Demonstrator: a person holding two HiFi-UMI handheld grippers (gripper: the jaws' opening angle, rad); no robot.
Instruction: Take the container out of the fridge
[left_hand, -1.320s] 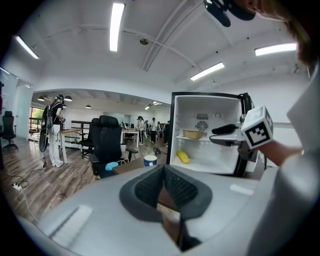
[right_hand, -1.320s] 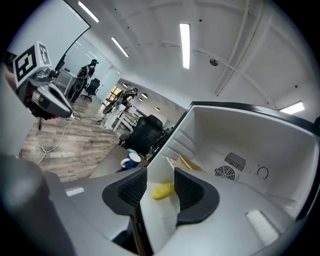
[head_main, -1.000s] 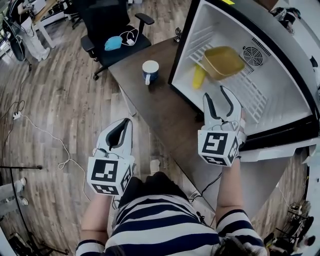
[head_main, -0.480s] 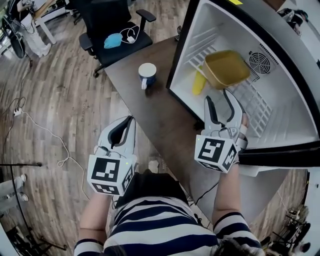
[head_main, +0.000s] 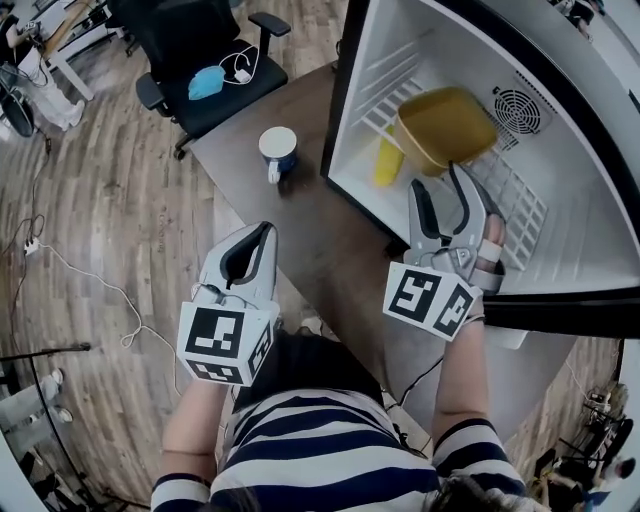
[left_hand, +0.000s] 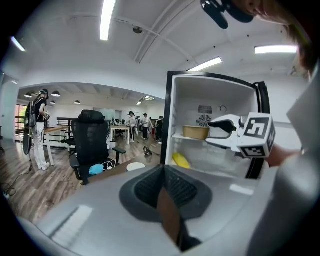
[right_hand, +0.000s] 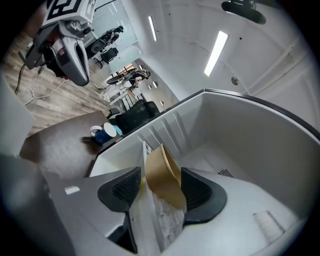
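Note:
A tan container (head_main: 445, 125) stands on the wire shelf (head_main: 515, 200) inside the open fridge (head_main: 380, 60). My right gripper (head_main: 440, 182) reaches into the fridge, its tips just short of the container's near side. Its jaws have just been opening and stand wide. In the right gripper view the container (right_hand: 162, 172) shows in the gap between the pads (right_hand: 127, 187), a little ahead of them and untouched. My left gripper (head_main: 255, 235) hovers shut over the table's near edge with nothing in it. From the left gripper view, the container (left_hand: 196, 132) sits just beyond the right gripper (left_hand: 210, 132).
A yellow object (head_main: 388, 160) lies on the fridge floor below the shelf. A blue-and-white mug (head_main: 277, 150) stands on the dark table (head_main: 310, 230) left of the fridge. A black office chair (head_main: 190, 40) with a blue mask (head_main: 207, 82) is behind the table.
My right gripper has moved forward into the fridge toward the container, and its jaws have spread wider. My left gripper has moved forward over the table edge.

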